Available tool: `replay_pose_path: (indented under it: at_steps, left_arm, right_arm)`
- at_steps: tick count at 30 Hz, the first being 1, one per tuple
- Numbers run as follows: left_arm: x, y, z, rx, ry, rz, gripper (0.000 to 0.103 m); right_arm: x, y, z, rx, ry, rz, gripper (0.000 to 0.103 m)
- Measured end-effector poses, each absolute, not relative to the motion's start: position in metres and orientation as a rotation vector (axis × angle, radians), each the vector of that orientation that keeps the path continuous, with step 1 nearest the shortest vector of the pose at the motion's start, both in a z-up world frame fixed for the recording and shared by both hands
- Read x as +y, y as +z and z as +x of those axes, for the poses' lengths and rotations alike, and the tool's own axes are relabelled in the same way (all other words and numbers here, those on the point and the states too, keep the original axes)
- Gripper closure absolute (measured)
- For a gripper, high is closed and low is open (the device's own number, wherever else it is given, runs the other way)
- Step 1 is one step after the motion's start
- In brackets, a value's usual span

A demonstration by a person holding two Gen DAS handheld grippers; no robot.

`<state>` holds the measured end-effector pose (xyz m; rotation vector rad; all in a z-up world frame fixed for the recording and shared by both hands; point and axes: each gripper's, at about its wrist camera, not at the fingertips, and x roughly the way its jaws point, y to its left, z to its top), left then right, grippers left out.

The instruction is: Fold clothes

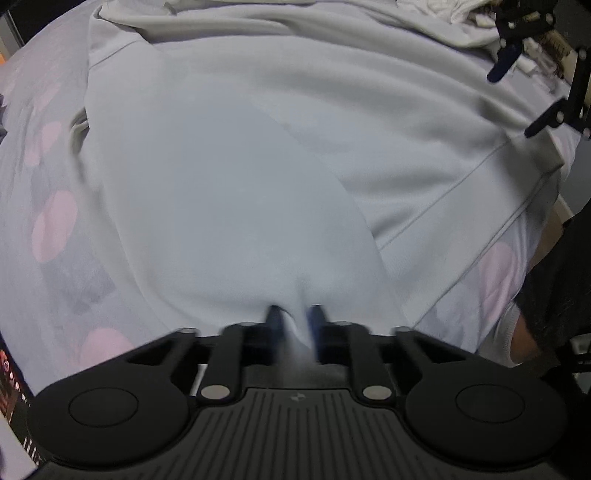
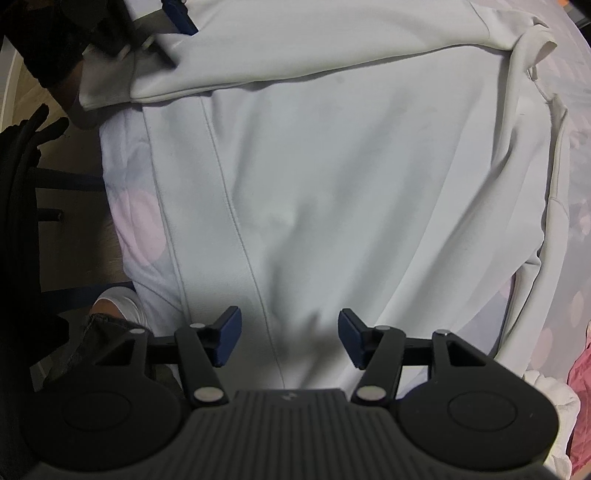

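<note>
A pale grey-white sweatshirt (image 1: 258,166) lies spread over the bed. My left gripper (image 1: 295,317) is shut on a raised fold of its fabric, which bulges up between the blue pads. In the right wrist view the same sweatshirt (image 2: 332,184) fills the frame, with a seam line running down it. My right gripper (image 2: 290,332) hovers over it near the hem, open, with nothing pinched between its fingers. The right gripper (image 1: 517,99) also shows at the top right of the left wrist view. The left gripper (image 2: 177,18) appears at the top left of the right wrist view, holding a folded edge.
The bed sheet (image 1: 55,221) is light with pink dots and shows around the sweatshirt. A heap of white clothes (image 1: 443,11) lies at the far side. A pink garment (image 2: 580,373) and white cloth (image 2: 550,395) sit at the right. A person's dark clothing (image 2: 22,221) borders the bed edge.
</note>
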<state>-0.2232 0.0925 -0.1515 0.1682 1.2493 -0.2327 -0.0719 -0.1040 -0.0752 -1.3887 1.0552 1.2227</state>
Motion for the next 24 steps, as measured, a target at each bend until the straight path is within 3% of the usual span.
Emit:
replay_pose_path:
  at_steps: [5, 11, 21, 24]
  left_arm:
    - [0.102, -0.144, -0.227, 1.233, -0.255, 0.148, 0.099]
    - [0.146, -0.090, -0.237, 1.174, -0.215, 0.008, 0.100]
    - [0.320, 0.032, -0.268, 0.963, 0.186, -0.135, 0.100]
    - [0.378, 0.046, -0.274, 0.899, 0.310, -0.273, 0.100]
  right_arm:
    - [-0.105, -0.080, -0.071, 1.046, 1.214, -1.385, 0.041]
    - [-0.101, -0.086, -0.074, 1.041, 1.227, -1.407, 0.041]
    - [-0.088, -0.086, -0.073, 1.028, 1.269, -1.427, 0.040]
    - [-0.087, -0.089, -0.071, 1.038, 1.270, -1.433, 0.040]
